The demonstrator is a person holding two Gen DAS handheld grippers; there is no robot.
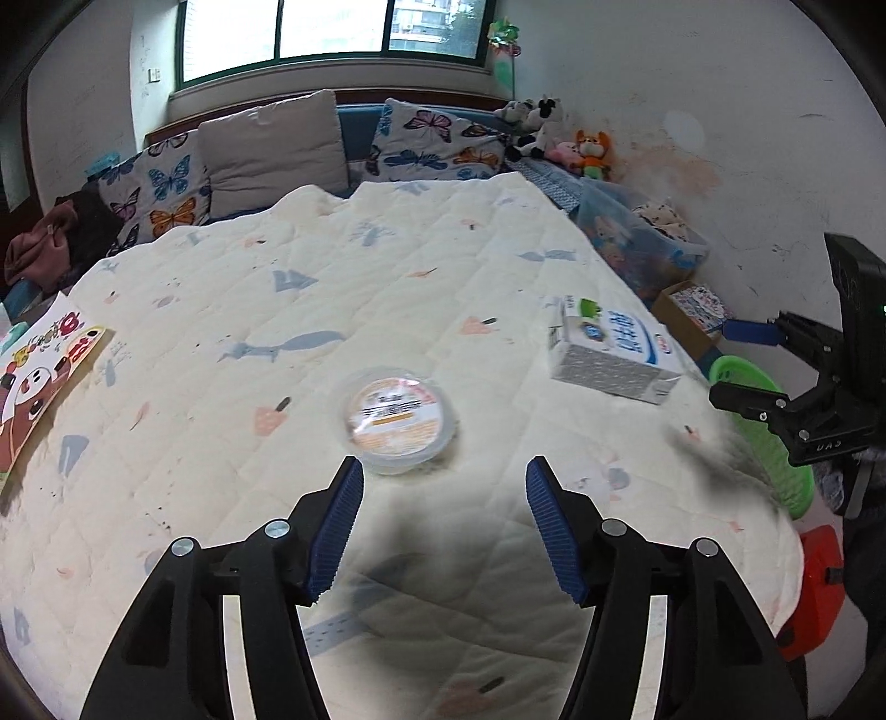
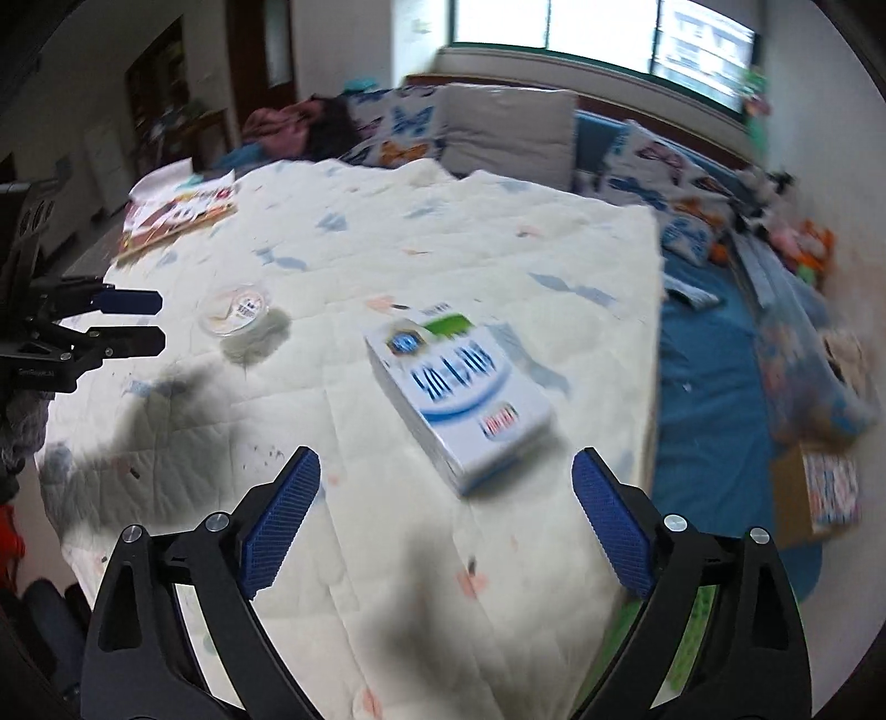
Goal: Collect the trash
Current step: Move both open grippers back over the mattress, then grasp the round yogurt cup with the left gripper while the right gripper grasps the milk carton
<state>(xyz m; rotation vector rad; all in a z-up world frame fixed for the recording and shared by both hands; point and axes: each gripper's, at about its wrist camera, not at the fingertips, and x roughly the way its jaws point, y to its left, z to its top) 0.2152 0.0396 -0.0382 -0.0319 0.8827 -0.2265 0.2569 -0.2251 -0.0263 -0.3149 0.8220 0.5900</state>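
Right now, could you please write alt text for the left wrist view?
The open left gripper hovers over a quilted bed, empty, just short of a round plastic tub. A milk carton lies to the right, near the right gripper.

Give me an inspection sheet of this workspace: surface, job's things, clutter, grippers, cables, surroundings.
Surface: quilted cream bedspread with small prints, covering the bed.
Job's things: round plastic cup with a printed lid, lying ahead of the left gripper; milk carton on its side, ahead of the right gripper; green basket beside the bed.
Clutter: picture book on the far edge of the bedspread.
Grippers: both open, nothing between the jaws, neither touching anything.
Cables: nothing seen.
Surroundings: butterfly pillows, grey pillow, plush toys, window, cardboard box on the floor.
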